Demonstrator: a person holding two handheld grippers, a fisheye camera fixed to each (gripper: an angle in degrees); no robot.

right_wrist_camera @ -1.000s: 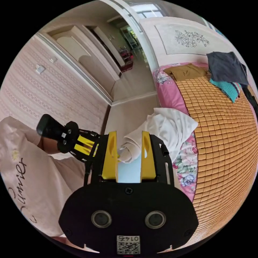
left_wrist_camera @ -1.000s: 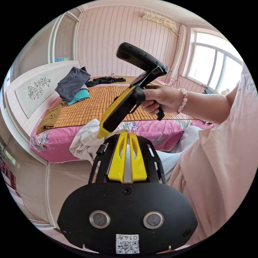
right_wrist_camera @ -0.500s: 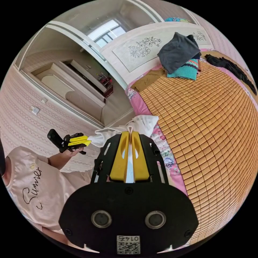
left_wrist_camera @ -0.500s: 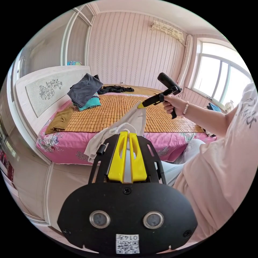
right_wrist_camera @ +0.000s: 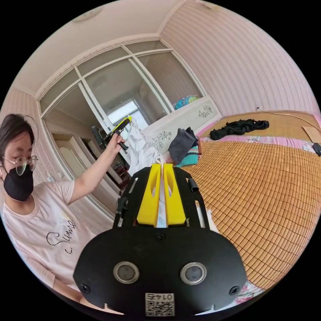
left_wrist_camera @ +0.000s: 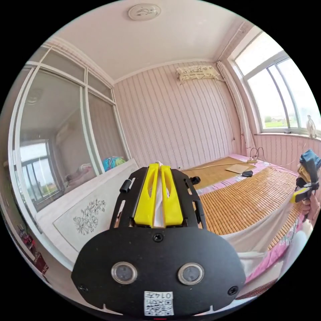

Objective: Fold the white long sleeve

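The white long sleeve (left_wrist_camera: 255,234) is lifted and stretched above the bed's edge between both grippers. My left gripper (left_wrist_camera: 157,164) is shut on one part of it, with white cloth showing between the yellow jaws. In the left gripper view the right gripper (left_wrist_camera: 298,195) holds the far end at the right edge. My right gripper (right_wrist_camera: 163,165) is shut on white cloth too. In the right gripper view a hand holds the left gripper (right_wrist_camera: 126,119) raised high, and the white long sleeve (right_wrist_camera: 140,150) hangs crumpled below it.
A bed with a bamboo mat (right_wrist_camera: 267,187) spreads to the right. A dark grey and teal clothes pile (right_wrist_camera: 182,143) lies by the headboard (left_wrist_camera: 87,217), with a black garment (right_wrist_camera: 239,127) further back. The person (right_wrist_camera: 40,214) stands on the left. Glass partition behind.
The right gripper closed on the white long sleeve. Both grippers then rose and spread apart, lifting it off the bed's edge and stretching it out.
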